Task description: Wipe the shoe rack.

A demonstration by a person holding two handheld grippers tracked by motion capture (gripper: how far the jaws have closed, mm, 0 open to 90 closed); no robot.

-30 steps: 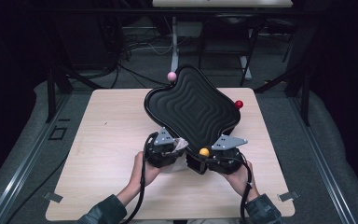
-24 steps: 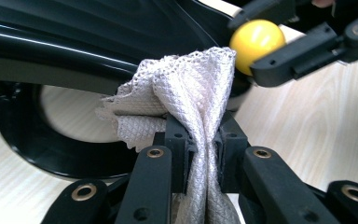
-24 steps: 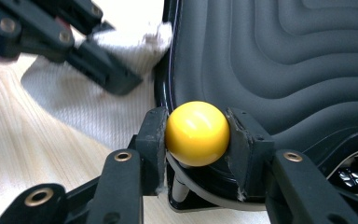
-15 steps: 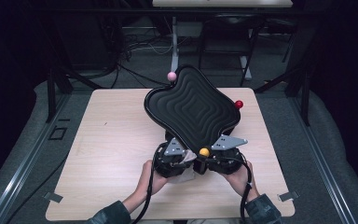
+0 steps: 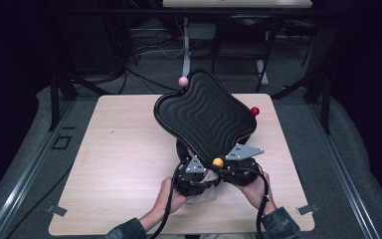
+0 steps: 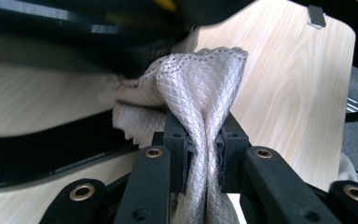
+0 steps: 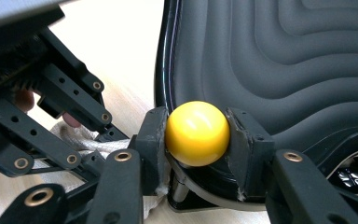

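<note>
A black wavy-ribbed tray (image 5: 204, 117) with four lobes stands tilted above the table, its near corner lowest. Coloured knobs sit at its corners: a yellow ball (image 5: 218, 162) (image 7: 197, 133), a red one (image 5: 254, 111), a pink one (image 5: 183, 81). My right gripper (image 7: 197, 135) is shut on the yellow ball, one pad on each side. My left gripper (image 6: 204, 149) is shut on a bunched white mesh cloth (image 6: 198, 93) (image 5: 203, 191), held close under the tray's black rim (image 6: 51, 149). In the high view both grippers (image 5: 195, 172) (image 5: 241, 162) sit side by side at the tray's near corner.
The light wooden table (image 5: 124, 149) has bare room to the left of the tray and along its front edge. Grey floor, dark stands and cables surround it. The person's forearms enter from the bottom centre.
The left gripper with the cloth has moved right and downward, closer to the right gripper and under the tray's near corner. The right gripper and the tray have stayed put.
</note>
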